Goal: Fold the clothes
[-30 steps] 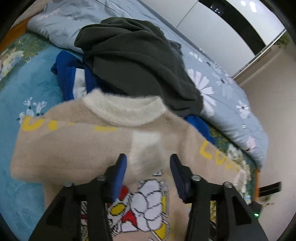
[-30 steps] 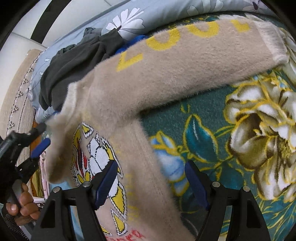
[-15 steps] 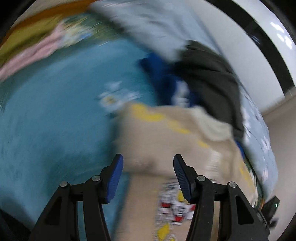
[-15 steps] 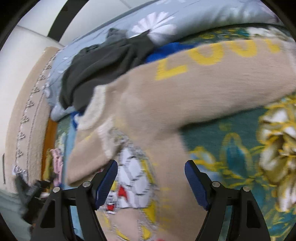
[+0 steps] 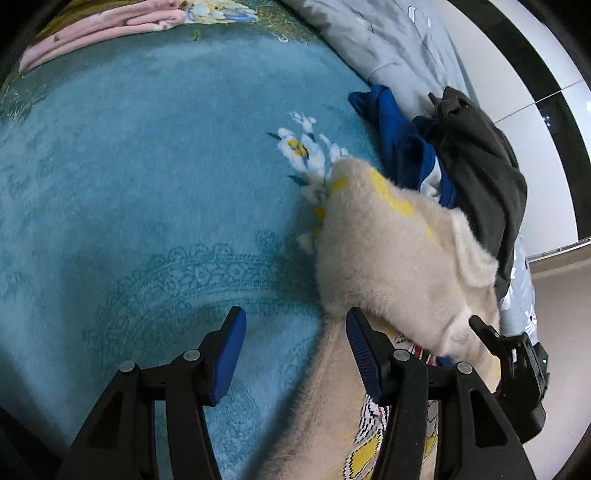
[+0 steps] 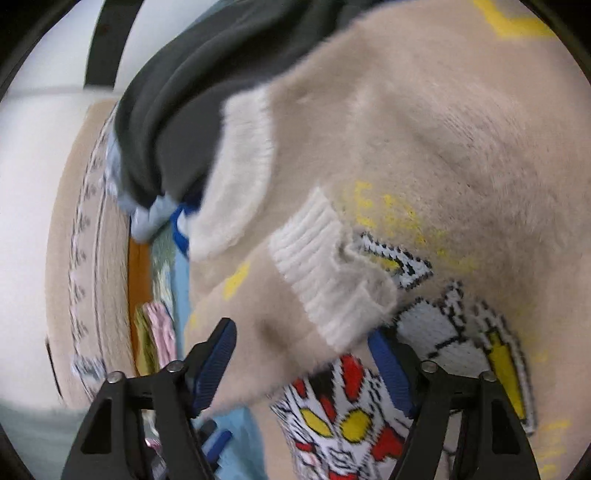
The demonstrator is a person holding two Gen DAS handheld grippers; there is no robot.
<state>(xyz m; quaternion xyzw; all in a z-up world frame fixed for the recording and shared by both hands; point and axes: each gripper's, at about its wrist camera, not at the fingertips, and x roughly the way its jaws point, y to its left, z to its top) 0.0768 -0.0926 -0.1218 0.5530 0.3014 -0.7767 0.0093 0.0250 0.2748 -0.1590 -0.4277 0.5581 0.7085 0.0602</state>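
Change since earlier: L claw view has swung off sweater front onto bare teal blanket; sweater's L sleeve now folded in over the chest. R claw jaws have just been closing, sleeve fabric between them.
Blanket (image 5: 155, 192): teal, floral, fills most of L wrist view, ahead of and under L claw; white flower print ahead-right of it.
Sweater (image 5: 388, 258): beige, fuzzy, yellow lettering, cream collar; lies right of L claw and ahead-right, touching outer side of its right finger. Body w/ cartoon graphic runs below right finger. In R wrist view fills area ahead of and right of R claw (image 6: 301, 363).
Folded sleeve (image 6: 277, 325): beige, lies across the chest graphic; its ribbed cream cuff (image 6: 325, 280) sits just ahead of R claw, between the finger lines.
Dark garment (image 5: 480, 177): grey-black, heaped beyond sweater collar, far right of L claw; touching collar edge.
Grey duvet (image 5: 399, 44): far ahead-right of L claw, behind the heap.
Blue garment (image 5: 399, 147): under the dark one, just beyond sweater shoulder.
Pink folded items (image 5: 99, 29): far ahead-left of L claw, well apart from sweater.
L claw (image 5: 295, 354): jaws apart, nothing between, only blanket below.
R claw: jaws partway in, sleeve edge between the blue pads (image 6: 214, 365); left pad touches fabric, right pad's contact hidden by the fabric; firm grip cannot be confirmed. Frame blurred.
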